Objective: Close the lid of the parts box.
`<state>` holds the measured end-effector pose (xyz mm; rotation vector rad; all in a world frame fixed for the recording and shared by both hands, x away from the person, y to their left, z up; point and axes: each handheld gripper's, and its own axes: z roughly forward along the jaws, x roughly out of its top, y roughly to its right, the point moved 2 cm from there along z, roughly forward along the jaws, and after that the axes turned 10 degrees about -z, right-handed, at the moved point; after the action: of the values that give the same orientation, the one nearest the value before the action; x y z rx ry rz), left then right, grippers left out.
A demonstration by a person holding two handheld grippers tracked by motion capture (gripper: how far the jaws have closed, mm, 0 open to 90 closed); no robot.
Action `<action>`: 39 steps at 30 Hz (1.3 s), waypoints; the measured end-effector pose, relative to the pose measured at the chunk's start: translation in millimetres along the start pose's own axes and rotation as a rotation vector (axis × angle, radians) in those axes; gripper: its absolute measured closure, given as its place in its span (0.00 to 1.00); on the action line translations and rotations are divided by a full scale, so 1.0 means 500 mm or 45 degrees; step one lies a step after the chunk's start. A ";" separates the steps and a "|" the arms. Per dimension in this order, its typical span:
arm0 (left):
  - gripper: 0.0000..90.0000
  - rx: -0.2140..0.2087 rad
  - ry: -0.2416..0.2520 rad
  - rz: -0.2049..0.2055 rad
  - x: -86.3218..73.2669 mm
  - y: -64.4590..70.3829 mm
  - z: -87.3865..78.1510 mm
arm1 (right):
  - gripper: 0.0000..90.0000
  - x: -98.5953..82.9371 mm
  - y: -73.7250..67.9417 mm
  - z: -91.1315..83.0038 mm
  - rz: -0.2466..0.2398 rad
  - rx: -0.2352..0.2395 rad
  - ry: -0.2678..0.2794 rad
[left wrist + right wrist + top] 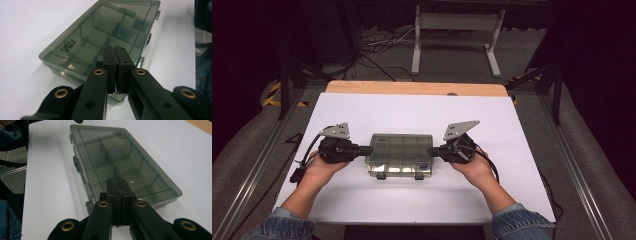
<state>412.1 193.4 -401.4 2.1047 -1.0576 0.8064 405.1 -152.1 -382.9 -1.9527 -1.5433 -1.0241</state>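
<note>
A smoky transparent compartment box [400, 155] lies shut in the middle of the white table, its two dark latches [381, 176] facing the person. My left gripper [368, 149] points at the box's left end and my right gripper [431, 150] at its right end. Both are shut with nothing between the jaws. In the left gripper view the closed tips [115, 48] hover over the near end of the box lid [100, 32]. In the right gripper view the closed tips [118, 180] sit over the near end of the lid [120, 157]. Whether they touch the lid I cannot tell.
The white table top [412, 112] has a wooden strip [417, 88] along its far edge. Beyond it stand a white metal frame [457, 30] and cables on the floor. Denim sleeves [522, 220] come in from the bottom.
</note>
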 end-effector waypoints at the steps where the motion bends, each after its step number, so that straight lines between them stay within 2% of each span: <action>1: 0.97 -0.001 -0.004 -0.002 -0.002 0.000 0.002 | 1.00 -0.003 -0.003 0.005 0.005 0.011 0.002; 14: 0.96 -0.030 -0.014 -0.036 -0.034 0.002 0.018 | 1.00 -0.029 -0.019 0.028 0.036 0.033 -0.001; 20: 0.95 -0.029 -0.020 -0.031 -0.044 0.004 0.023 | 0.99 -0.041 -0.026 0.033 0.040 0.013 -0.005; 36: 0.95 -0.027 -0.042 -0.018 -0.059 0.006 0.034 | 0.99 -0.055 -0.036 0.047 0.049 0.017 -0.034; 39: 0.95 -0.030 -0.043 -0.028 -0.061 0.005 0.035 | 0.99 -0.056 -0.037 0.049 0.046 0.016 -0.040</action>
<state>399.1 192.9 -434.3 2.1137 -1.0546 0.7466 391.5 -146.8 -421.8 -1.9898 -1.5224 -0.9709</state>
